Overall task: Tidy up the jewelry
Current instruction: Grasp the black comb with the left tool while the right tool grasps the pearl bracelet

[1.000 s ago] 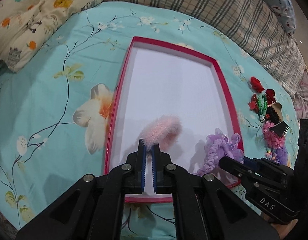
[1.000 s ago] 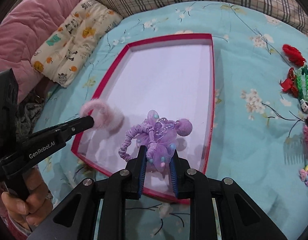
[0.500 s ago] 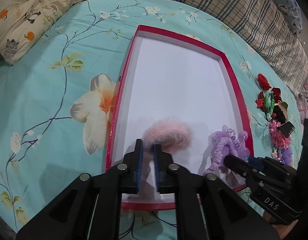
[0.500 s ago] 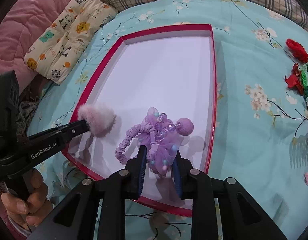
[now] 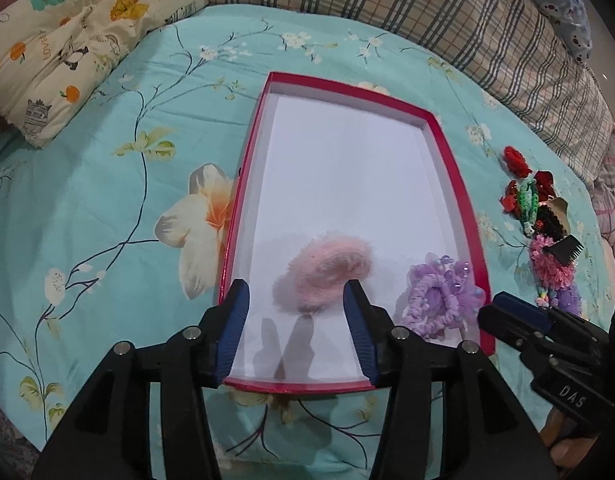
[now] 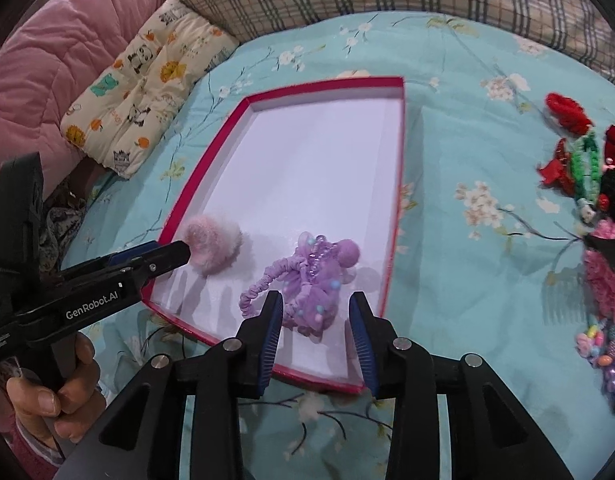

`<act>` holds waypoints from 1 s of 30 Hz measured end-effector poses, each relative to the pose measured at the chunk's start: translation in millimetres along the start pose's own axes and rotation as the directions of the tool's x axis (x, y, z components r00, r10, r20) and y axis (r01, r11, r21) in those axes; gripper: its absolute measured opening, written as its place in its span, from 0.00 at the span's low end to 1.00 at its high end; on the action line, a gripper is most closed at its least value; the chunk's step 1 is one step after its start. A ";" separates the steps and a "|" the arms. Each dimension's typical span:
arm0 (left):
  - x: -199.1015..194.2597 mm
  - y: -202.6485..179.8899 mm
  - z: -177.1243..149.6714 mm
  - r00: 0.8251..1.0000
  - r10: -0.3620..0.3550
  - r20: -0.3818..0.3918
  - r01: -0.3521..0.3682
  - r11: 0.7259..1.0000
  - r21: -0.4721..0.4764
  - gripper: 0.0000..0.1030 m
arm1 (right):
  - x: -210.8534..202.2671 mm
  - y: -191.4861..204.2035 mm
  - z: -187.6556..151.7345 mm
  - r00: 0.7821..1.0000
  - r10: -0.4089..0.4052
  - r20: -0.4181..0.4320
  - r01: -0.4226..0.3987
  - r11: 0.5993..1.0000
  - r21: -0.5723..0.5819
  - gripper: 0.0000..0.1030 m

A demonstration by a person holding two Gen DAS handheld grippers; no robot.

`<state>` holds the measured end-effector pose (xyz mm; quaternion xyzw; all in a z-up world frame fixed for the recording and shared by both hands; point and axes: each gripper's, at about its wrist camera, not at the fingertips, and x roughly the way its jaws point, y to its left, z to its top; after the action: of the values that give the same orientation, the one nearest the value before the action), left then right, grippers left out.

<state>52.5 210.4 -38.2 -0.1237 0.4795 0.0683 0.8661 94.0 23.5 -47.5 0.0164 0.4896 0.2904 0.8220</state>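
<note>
Surface: bed (image 5: 107,220) with a teal flowered sheet; a red-rimmed box (image 5: 451,184) with a white floor lies flat on it.
Left gripper (image 5: 295,320): jaws opening, pads clear of anything. The pink fluffy hair tie (image 5: 327,272) lies on the box floor just ahead of the fingertips, near the box's near-left corner; the right fingertip overlaps its edge in the left wrist view, so contact there cannot be told.
Right gripper (image 6: 315,320): jaws opening, released. The purple scrunchie (image 6: 307,276) with beads and a pompom rests on the box floor between and just beyond the pads; the pads do not press on it. Its lowest part is hidden behind the fingers.
Left gripper seen from the right wrist view: the tip sits against the pink hair tie (image 6: 213,248), hiding its near side; a hand (image 6: 55,396) on the handle is cut off at the frame edge.
Pile of hair accessories (image 6: 587,200): on the sheet right of the box, well apart from it; red, green, black and pink pieces overlap, single items hard to separate, and the pile is cut off at the right edge.
Pillows: cartoon-print pillow (image 5: 67,40) and plaid pillow (image 5: 427,12) along the far side; edges distorted by the lens.
</note>
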 end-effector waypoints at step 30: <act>-17.8 -165.0 -4.9 0.980 -0.199 -0.026 0.198 0.946 0.255 0.58 | -136.5 -161.1 -59.7 0.957 -0.244 0.155 0.184 0.928 0.324 0.38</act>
<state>78.2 50.6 -1.1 -0.0582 0.4692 -0.0817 0.8774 71.7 -193.0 -20.1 0.1177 0.4456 0.1163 0.8798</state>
